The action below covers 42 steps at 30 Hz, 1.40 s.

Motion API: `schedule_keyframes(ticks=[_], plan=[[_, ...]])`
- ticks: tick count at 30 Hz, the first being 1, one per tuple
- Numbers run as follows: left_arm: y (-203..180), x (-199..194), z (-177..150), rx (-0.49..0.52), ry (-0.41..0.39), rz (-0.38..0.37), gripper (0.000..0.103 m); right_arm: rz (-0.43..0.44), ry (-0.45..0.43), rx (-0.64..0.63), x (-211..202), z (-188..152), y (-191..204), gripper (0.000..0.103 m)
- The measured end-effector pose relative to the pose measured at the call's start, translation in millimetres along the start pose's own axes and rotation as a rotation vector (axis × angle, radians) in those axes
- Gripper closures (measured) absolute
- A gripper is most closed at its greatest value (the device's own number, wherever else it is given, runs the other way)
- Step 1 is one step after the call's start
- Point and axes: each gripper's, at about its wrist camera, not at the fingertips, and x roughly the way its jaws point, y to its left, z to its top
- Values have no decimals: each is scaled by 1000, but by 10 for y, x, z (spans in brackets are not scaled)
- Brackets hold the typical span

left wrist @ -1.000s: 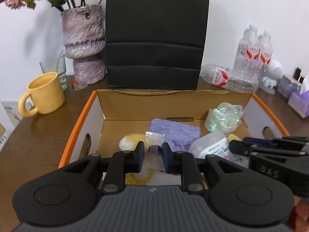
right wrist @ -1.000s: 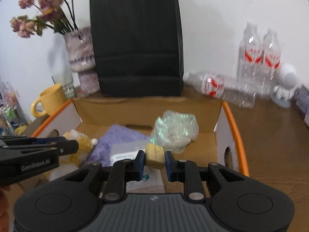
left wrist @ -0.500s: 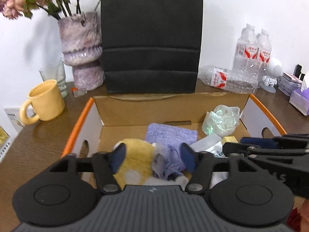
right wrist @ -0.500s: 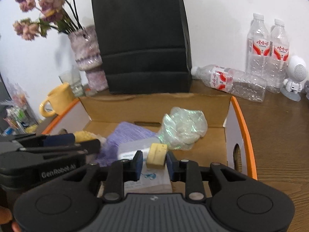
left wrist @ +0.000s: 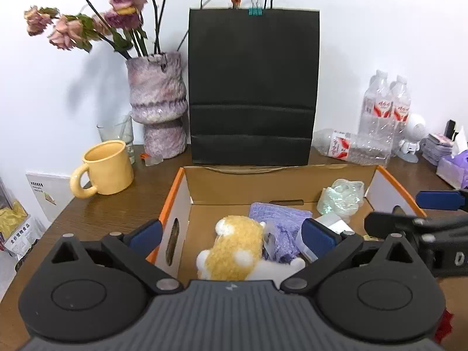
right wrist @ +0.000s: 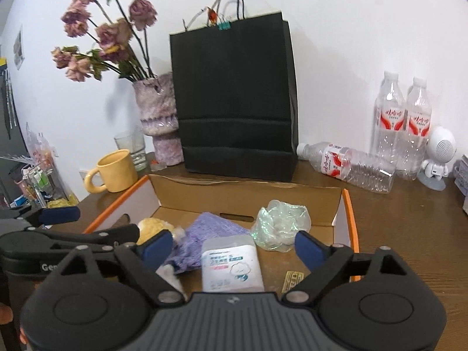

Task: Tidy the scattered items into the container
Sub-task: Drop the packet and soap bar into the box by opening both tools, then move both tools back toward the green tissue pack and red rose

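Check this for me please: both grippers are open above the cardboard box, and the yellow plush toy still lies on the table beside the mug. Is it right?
Not quite. The plush toy is not on the table; it lies inside the cardboard box, next to the purple cloth, as the left wrist view shows. The mug stands outside the box. The rest holds: the left gripper and right gripper are both open, having just opened.

My two grippers hover side by side above the open cardboard box (right wrist: 346, 222), its top unobstructed. Inside, a plush toy (left wrist: 234, 245), purple cloth (right wrist: 204, 234), wipes pack (right wrist: 231, 263) and crumpled plastic (right wrist: 280, 225) crowd the floor. A black paper bag (right wrist: 234, 102) walls off the far side.
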Motion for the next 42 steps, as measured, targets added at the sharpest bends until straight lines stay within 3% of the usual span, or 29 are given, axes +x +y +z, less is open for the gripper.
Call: schedule_keyframes(ticks=[2, 19, 30, 37, 42], plan=[[13, -118, -27, -3, -8, -2, 0, -1, -10, -10, -122, -39, 53, 0], [343, -1209, -471, -76, -92, -77, 0, -21, -114, -57, -1232, -531, 615, 0], [376, -1732, -905, -64, -139, -113, 0, -11, -69, -60, -1566, -1010, 827, 0], [352, -1873, -1100, -82, -125, -137, 0, -93, -101, -60, -1749, -1236, 839, 0], [351, -1926, -1278, -107, -102, -160, 0, -85, -69, -65, -1785, -1394, 829, 0]])
